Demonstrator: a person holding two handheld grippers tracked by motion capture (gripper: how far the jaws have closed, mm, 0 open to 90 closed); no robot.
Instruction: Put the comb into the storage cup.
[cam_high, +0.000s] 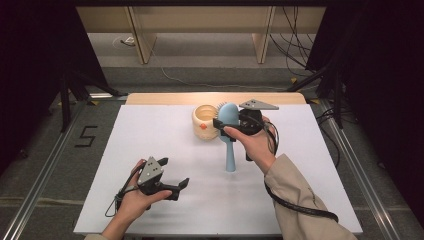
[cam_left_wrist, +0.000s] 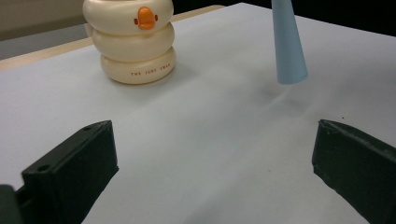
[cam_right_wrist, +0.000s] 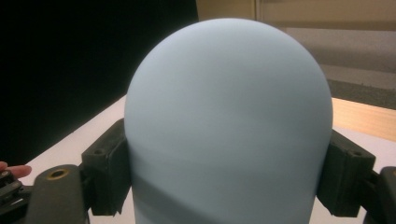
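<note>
We count two grippers, one brush and one cup. Nearest us, our left gripper (cam_high: 172, 187) rests low on the white table (cam_high: 150, 130), jaws spread wide on nothing. Farther out, our right gripper (cam_high: 220, 125) clamps the rounded head of the pale blue hairbrush (cam_high: 229, 135), a smooth matte plastic thing whose tapered handle hangs down, long axis upright above mid-table. Beyond, touching nothing, stands the glossy cream ringed duck cup (cam_high: 204, 121).

White-topped table (cam_high: 150, 150), pale wooden strip along its far edge, bearing one cream ringed duck-faced container (cam_high: 204, 122) near the far middle
</note>
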